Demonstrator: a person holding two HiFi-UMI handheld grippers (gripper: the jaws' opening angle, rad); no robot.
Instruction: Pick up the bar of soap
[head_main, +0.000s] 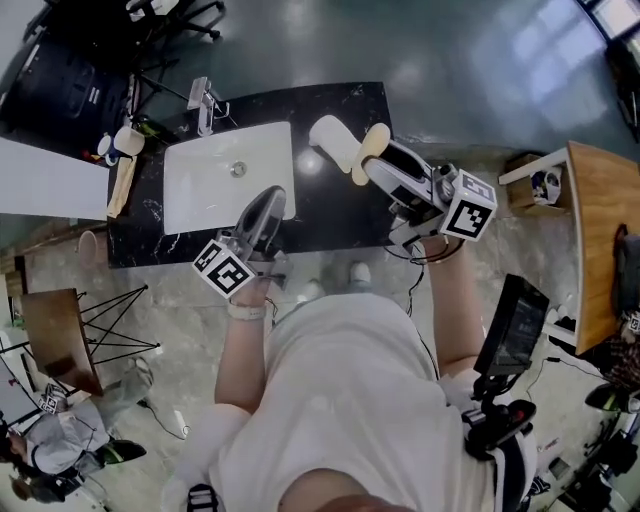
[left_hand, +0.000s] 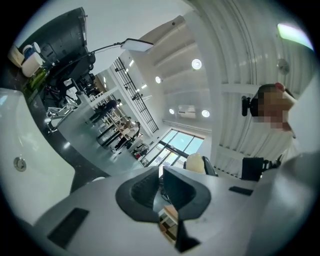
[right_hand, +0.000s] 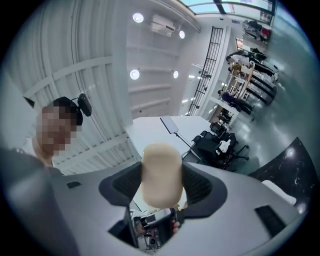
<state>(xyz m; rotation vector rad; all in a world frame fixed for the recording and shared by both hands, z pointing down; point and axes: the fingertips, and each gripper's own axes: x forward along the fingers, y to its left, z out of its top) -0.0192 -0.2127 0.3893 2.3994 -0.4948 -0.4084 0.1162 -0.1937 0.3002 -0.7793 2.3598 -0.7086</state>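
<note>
The bar of soap (head_main: 369, 151) is a cream oval held above the black counter (head_main: 335, 215), right of the sink. My right gripper (head_main: 372, 160) is shut on it; in the right gripper view the soap (right_hand: 161, 172) fills the gap between both pads of the right gripper (right_hand: 161, 185). My left gripper (head_main: 269, 203) hovers at the sink's near right corner with its jaws together and nothing between them. The left gripper view shows the same left gripper (left_hand: 161, 187), its dark pads touching.
A white sink basin (head_main: 200, 200) is set in the counter, with a faucet (head_main: 203, 105) behind it. A white rounded object (head_main: 330, 138) lies just left of the soap. Small containers (head_main: 125, 140) and a cloth (head_main: 121, 188) are at the counter's left end. A wooden table (head_main: 600, 230) stands right.
</note>
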